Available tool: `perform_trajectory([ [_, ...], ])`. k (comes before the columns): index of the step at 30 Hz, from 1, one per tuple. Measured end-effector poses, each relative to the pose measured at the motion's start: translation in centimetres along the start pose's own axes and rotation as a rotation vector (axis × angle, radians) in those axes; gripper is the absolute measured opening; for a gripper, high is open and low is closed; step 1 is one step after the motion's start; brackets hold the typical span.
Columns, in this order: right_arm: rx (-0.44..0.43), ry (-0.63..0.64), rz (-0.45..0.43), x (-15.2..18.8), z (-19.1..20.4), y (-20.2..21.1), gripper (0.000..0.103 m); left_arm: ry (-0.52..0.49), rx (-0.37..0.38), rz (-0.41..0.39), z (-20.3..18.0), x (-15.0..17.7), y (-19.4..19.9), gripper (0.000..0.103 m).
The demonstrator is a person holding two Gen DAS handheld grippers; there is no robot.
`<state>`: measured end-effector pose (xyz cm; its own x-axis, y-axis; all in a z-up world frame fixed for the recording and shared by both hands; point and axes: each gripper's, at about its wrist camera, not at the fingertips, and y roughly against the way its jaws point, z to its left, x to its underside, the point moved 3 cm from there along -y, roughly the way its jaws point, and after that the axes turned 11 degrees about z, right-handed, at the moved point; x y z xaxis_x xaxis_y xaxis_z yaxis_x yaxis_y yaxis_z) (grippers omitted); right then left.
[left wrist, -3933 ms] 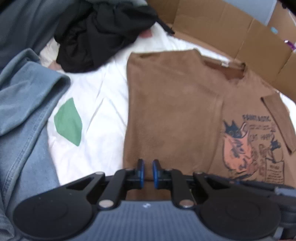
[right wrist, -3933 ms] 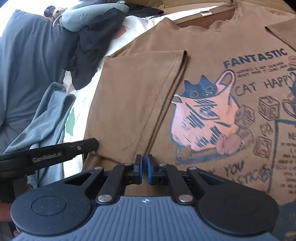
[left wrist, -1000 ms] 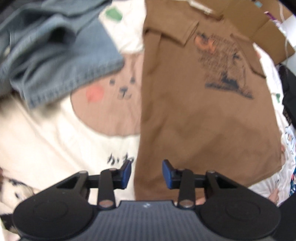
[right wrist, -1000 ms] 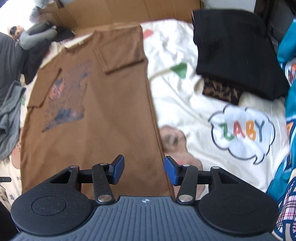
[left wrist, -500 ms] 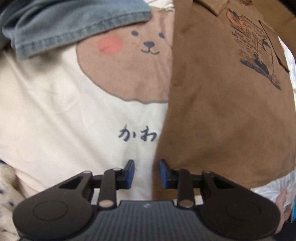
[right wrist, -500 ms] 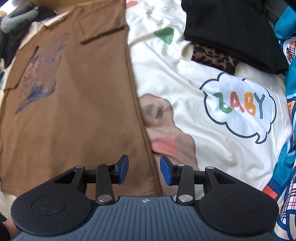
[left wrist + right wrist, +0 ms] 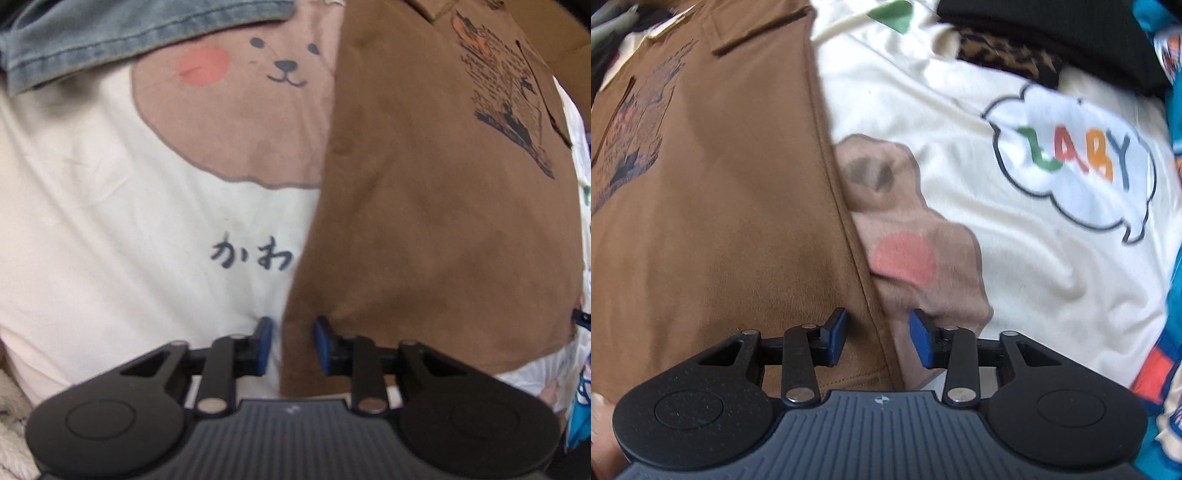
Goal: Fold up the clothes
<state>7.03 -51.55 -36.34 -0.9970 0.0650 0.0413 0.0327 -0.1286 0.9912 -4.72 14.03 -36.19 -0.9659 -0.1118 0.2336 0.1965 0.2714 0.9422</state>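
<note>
A brown T-shirt (image 7: pixel 436 206) with a cat print lies flat on the cream bedsheet (image 7: pixel 110 229), sleeves folded inward. My left gripper (image 7: pixel 290 341) is open and straddles the shirt's lower left corner, blue pads either side of the hem edge. In the right wrist view the same brown T-shirt (image 7: pixel 713 206) fills the left half. My right gripper (image 7: pixel 877 338) is open over its lower right corner, the side seam running between the fingers.
Blue denim (image 7: pixel 122 33) lies at the top left of the left wrist view. A folded black garment (image 7: pixel 1052 26) on a leopard-print piece (image 7: pixel 1008 55) sits at the top right. Bright blue patterned fabric (image 7: pixel 1174 295) borders the right edge. Cardboard (image 7: pixel 561 33) stands behind.
Both grippers have dropped closer to the shirt's bottom hem, each now framing one lower corner. Both stay open.
</note>
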Motion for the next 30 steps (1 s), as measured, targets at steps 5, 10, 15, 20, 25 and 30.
perform_trajectory([
  [5,-0.011,0.039,0.010,0.2,-0.2,0.6,0.007,-0.032,0.008,0.010,-0.3,1.1,0.3,0.003],
  [10,-0.022,0.043,-0.007,0.1,-0.3,0.9,0.009,-0.028,0.006,-0.002,0.0,2.2,1.3,0.003],
  [15,-0.013,0.068,0.016,0.3,0.1,0.2,0.029,-0.015,0.000,-0.019,0.0,3.0,1.8,0.020],
  [20,0.025,0.102,0.057,0.4,0.4,-0.3,0.030,-0.031,-0.002,-0.008,-0.7,4.0,1.7,0.029],
  [25,0.027,0.127,0.122,0.8,0.6,-0.6,0.009,-0.039,0.008,0.025,-1.0,4.9,1.9,0.024],
  [30,0.026,0.141,0.134,0.9,0.8,0.9,0.003,-0.025,0.014,0.032,-0.7,6.0,3.0,0.003],
])
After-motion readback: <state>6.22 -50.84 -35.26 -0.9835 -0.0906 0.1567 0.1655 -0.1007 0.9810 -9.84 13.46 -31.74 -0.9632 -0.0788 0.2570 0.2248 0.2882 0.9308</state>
